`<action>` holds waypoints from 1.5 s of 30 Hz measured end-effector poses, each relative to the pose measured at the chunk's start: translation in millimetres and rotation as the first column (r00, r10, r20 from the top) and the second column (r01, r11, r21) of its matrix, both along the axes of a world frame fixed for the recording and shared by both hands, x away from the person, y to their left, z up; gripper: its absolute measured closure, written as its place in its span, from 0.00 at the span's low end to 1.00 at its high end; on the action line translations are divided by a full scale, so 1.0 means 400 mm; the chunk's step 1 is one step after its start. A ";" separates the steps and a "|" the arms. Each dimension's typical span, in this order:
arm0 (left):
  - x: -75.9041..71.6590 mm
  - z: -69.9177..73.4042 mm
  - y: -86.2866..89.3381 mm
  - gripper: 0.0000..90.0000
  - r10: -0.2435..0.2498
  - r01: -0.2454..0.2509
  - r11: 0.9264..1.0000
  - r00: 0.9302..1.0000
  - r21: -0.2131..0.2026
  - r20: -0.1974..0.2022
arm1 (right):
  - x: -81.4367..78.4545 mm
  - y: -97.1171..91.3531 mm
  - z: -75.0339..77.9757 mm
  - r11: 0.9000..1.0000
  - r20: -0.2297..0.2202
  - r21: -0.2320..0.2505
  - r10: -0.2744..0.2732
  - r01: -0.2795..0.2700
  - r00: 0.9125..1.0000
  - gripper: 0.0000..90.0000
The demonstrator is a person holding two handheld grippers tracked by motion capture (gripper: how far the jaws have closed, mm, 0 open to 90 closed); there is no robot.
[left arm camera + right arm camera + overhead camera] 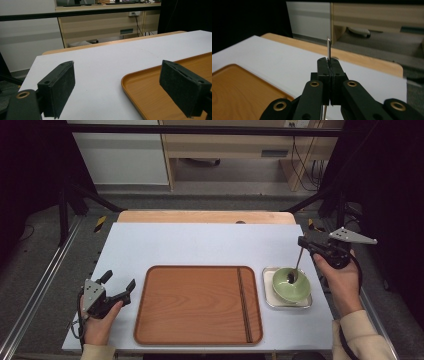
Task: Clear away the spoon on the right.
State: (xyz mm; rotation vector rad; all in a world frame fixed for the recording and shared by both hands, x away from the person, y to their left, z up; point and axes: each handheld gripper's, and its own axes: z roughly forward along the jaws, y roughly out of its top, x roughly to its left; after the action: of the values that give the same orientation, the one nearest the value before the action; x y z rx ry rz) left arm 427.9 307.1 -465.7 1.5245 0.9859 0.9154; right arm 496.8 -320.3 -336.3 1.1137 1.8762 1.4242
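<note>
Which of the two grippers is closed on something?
The right gripper: its jaws pinch the thin spoon handle above the green bowl. The left gripper stands open beside the tray.

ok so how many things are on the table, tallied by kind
wooden tray: 1
metal dish: 1
green bowl: 1
spoon: 1, its handle held in the right claw, bowl end inside the green bowl
total: 4

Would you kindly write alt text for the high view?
The right gripper grips a spoon by its handle, bowl end down in a green bowl on a small metal tray. The left gripper rests open beside a wooden tray.
</note>
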 end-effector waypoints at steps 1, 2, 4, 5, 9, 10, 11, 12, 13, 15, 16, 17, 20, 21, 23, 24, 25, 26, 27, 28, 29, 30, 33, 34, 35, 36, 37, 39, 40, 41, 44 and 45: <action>0.000 0.000 0.000 0.14 0.000 0.000 1.000 1.000 0.001 0.000 | -0.008 0.016 0.015 1.000 0.015 0.009 0.003 -0.003 1.000 1.00; 0.000 0.000 -0.001 0.14 0.000 0.000 1.000 1.000 0.000 0.001 | -0.016 0.033 0.028 1.000 0.026 0.009 0.016 -0.017 1.000 0.99; 0.000 0.000 -0.002 0.14 0.000 0.000 1.000 1.000 0.000 0.003 | -0.031 0.072 0.047 0.998 0.044 0.009 0.057 -0.058 0.997 0.99; 0.000 0.000 -0.002 0.14 -0.002 0.002 1.000 1.000 0.001 0.001 | -0.037 0.094 0.052 0.997 0.047 0.008 0.078 -0.078 0.996 0.99; 0.000 0.000 -0.003 0.14 -0.003 0.003 1.000 1.000 0.000 0.003 | -0.053 0.184 0.042 0.985 0.015 0.020 0.169 -0.169 0.986 0.99; -0.001 0.001 -0.002 0.14 -0.003 0.003 1.000 1.000 0.002 0.002 | -0.055 0.206 0.032 0.982 0.005 0.028 0.188 -0.188 0.982 0.99; -0.001 0.001 -0.002 0.14 -0.002 0.002 1.000 1.000 0.003 0.004 | -0.058 0.227 0.022 0.978 -0.009 0.027 0.206 -0.206 0.978 0.99; -0.001 0.001 -0.002 0.14 -0.002 0.002 1.000 1.000 0.003 0.004 | -0.061 0.247 0.011 0.974 -0.019 0.033 0.227 -0.226 0.974 0.99; -0.001 0.001 -0.002 0.14 -0.002 0.002 1.000 1.000 0.004 0.004 | -0.063 0.265 0.001 0.969 -0.032 0.031 0.244 -0.243 0.969 0.99; 0.000 0.001 -0.002 0.14 -0.004 0.004 1.000 1.000 0.006 0.002 | -0.067 0.300 -0.024 0.960 -0.057 0.044 0.278 -0.276 0.959 1.00; -0.001 0.001 -0.002 0.14 -0.004 0.004 1.000 1.000 0.007 0.001 | -0.067 0.311 -0.033 0.958 -0.064 0.047 0.287 -0.284 0.956 0.99; -0.001 0.001 -0.002 0.14 -0.005 0.005 1.000 1.000 0.010 0.002 | -0.068 0.323 -0.044 0.954 -0.077 0.055 0.298 -0.295 0.951 0.99; -0.001 0.002 -0.004 0.14 -0.006 0.006 1.000 1.000 0.013 0.004 | -0.073 0.355 -0.078 0.945 -0.113 0.073 0.326 -0.319 0.939 0.99; -0.001 0.001 -0.004 0.14 -0.007 0.006 1.000 1.000 0.014 0.004 | -0.075 0.364 -0.089 0.942 -0.121 0.076 0.335 -0.328 0.934 0.99; 0.000 0.002 -0.004 0.14 -0.007 0.007 1.000 1.000 0.014 0.004 | -0.081 0.379 -0.111 0.935 -0.146 0.096 0.351 -0.340 0.925 0.99; 0.000 0.002 -0.004 0.14 -0.008 0.007 1.000 1.000 0.014 0.004 | -0.085 0.386 -0.121 0.932 -0.154 0.105 0.361 -0.348 0.920 0.99; -0.001 0.002 -0.005 0.14 -0.007 0.007 1.000 1.000 0.015 0.003 | -0.089 0.394 -0.130 0.929 -0.162 0.110 0.368 -0.353 0.916 0.99; -0.001 0.002 -0.005 0.14 -0.007 0.007 1.000 1.000 0.015 0.003 | -0.093 0.402 -0.138 0.926 -0.171 0.116 0.375 -0.359 0.911 0.99; -0.001 0.002 -0.005 0.14 -0.008 0.008 1.000 1.000 0.015 0.003 | -0.097 0.408 -0.147 0.923 -0.179 0.123 0.382 -0.364 0.907 0.99; -0.001 0.002 -0.005 0.14 -0.008 0.008 1.000 1.000 0.015 0.004 | -0.101 0.413 -0.156 0.919 -0.188 0.138 0.391 -0.370 0.901 0.99; -0.001 0.002 -0.005 0.14 -0.008 0.008 1.000 1.000 0.015 0.004 | -0.105 0.419 -0.165 0.914 -0.199 0.154 0.402 -0.376 0.894 0.99; -0.001 0.002 -0.005 0.14 -0.008 0.008 1.000 1.000 0.016 0.004 | -0.109 0.423 -0.172 0.909 -0.211 0.168 0.411 -0.381 0.887 0.99; 0.000 0.001 -0.005 0.14 -0.008 0.008 1.000 1.000 0.018 0.003 | -0.119 0.435 -0.190 0.901 -0.233 0.180 0.428 -0.394 0.873 0.99; 0.000 0.001 -0.005 0.14 -0.008 0.008 1.000 1.000 0.018 0.003 | -0.120 0.437 -0.194 0.901 -0.236 0.177 0.429 -0.395 0.872 0.98; 0.000 0.001 -0.005 0.14 -0.008 0.008 1.000 1.000 0.018 0.003 | -0.120 0.438 -0.197 0.904 -0.236 0.164 0.425 -0.395 0.874 0.97; -0.001 0.002 -0.005 0.14 -0.008 0.008 1.000 1.000 0.018 0.004 | -0.120 0.439 -0.199 0.905 -0.238 0.157 0.422 -0.394 0.875 0.95; -0.001 0.002 -0.005 0.14 -0.008 0.008 1.000 1.000 0.017 0.005 | -0.117 0.438 -0.203 0.909 -0.242 0.153 0.414 -0.387 0.877 0.94; -0.001 0.002 -0.006 0.14 -0.008 0.008 1.000 1.000 0.019 0.004 | -0.112 0.439 -0.206 0.916 -0.251 0.138 0.401 -0.377 0.881 0.93; 0.000 0.002 -0.006 0.14 -0.009 0.008 1.000 1.000 0.019 0.004 | -0.109 0.440 -0.207 0.922 -0.257 0.122 0.387 -0.368 0.885 0.92; 0.000 0.001 -0.006 0.14 -0.009 0.009 1.000 1.000 0.021 0.004 | -0.106 0.441 -0.209 0.928 -0.261 0.095 0.372 -0.360 0.891 0.91; 0.000 0.002 -0.006 0.14 -0.009 0.009 1.000 1.000 0.020 0.005 | -0.094 0.448 -0.214 0.942 -0.285 0.044 0.332 -0.334 0.899 0.89; 0.000 0.002 -0.005 0.14 -0.008 0.008 1.000 1.000 0.019 0.004 | -0.090 0.451 -0.216 0.944 -0.288 0.019 0.320 -0.328 0.903 0.88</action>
State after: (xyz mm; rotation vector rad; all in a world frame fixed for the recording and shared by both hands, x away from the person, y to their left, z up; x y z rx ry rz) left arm 427.8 304.9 -465.0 1.5412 0.9694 0.9244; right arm 460.8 -139.7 -422.6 1.0761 2.3741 1.4624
